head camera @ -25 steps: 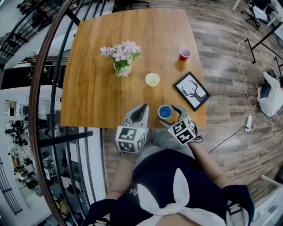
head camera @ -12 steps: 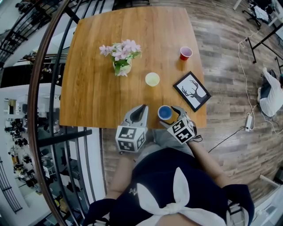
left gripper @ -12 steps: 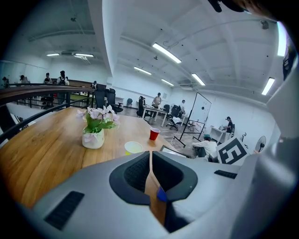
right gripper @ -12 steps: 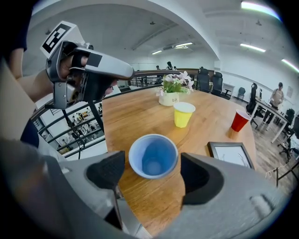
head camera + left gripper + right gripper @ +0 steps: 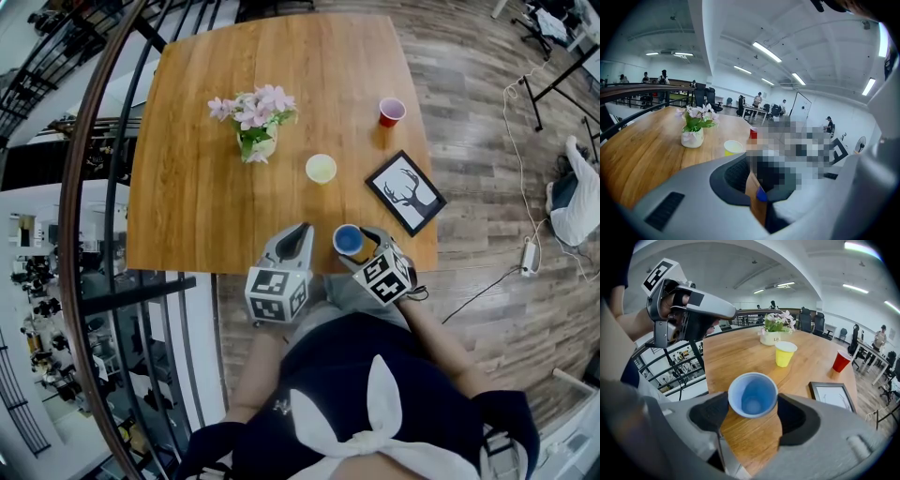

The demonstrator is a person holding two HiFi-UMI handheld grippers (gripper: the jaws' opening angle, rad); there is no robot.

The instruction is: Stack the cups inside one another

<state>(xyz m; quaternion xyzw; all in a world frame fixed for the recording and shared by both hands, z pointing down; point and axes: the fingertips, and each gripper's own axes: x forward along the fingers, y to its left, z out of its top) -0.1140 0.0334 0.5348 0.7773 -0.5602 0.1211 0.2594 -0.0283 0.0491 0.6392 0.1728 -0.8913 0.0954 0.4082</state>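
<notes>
Beyond the table's (image 5: pixel 202 84) left edge, a dark railing (image 5: pixel 94 234) is curving past. A vase of pink flowers (image 5: pixel 253 127) is standing at 11 o'clock from the blue cup (image 5: pixel 348 240). The left gripper (image 5: pixel 302 230) is hovering at the cup's 9 o'clock, jaws drawn together on nothing. A yellow cup (image 5: pixel 321 169) is sitting at 12 o'clock, apart. The right gripper (image 5: pixel 753 401) has just been closing its jaws, and its pads are touching the blue cup's sides at the near edge. A red cup (image 5: pixel 391 112) is standing at 1 o'clock, and a framed deer picture (image 5: pixel 406 193) is lying at 2 o'clock, close beside the right jaw.
</notes>
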